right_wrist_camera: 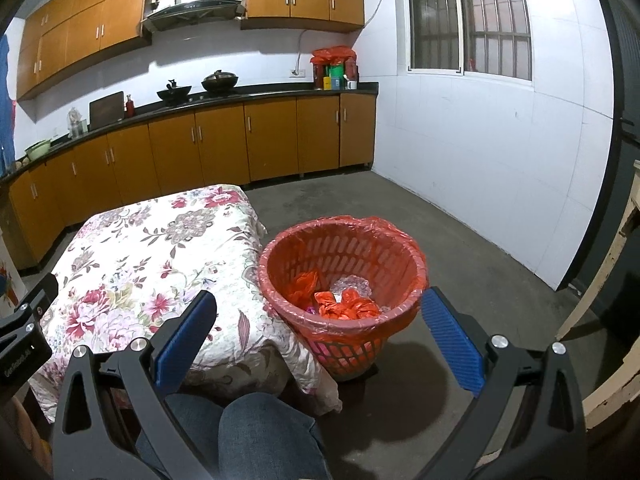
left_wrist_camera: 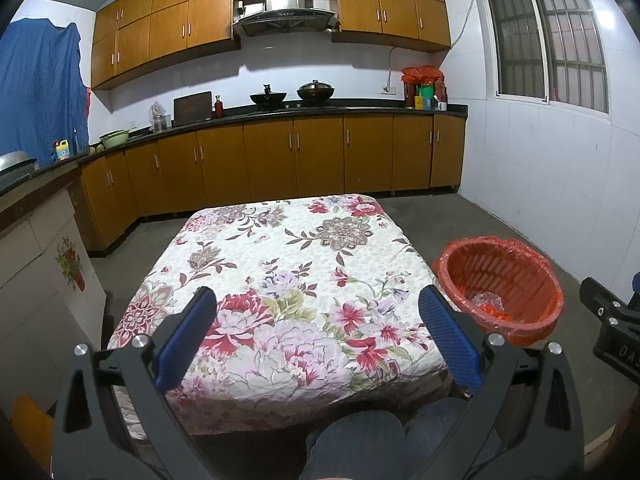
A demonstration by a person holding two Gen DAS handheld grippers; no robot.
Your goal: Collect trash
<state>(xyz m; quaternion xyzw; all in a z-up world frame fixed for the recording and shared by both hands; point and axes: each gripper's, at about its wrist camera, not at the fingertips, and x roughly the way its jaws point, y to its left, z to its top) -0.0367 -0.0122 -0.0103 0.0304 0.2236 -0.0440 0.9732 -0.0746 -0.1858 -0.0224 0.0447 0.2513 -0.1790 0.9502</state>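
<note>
Grippers — left gripper [left_wrist_camera: 318, 312] and right gripper [right_wrist_camera: 318, 316] — both spread wide, empty; red bin [right_wrist_camera: 400, 316] holding crumpled trash [right_wrist_camera: 346, 306] beside floral-clothed table [left_wrist_camera: 304, 256].

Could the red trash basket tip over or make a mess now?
Maybe. The red basket stands on the floor right against the hanging flowery tablecloth, so tugging the cloth might nudge it. The loose plastic liner could catch on the open right gripper close above. The person's knees are also near enough to bump it.

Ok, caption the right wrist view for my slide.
Open right gripper hovers above the red-lined wastebasket holding crumpled trash beside the floral-clothed table.
</note>
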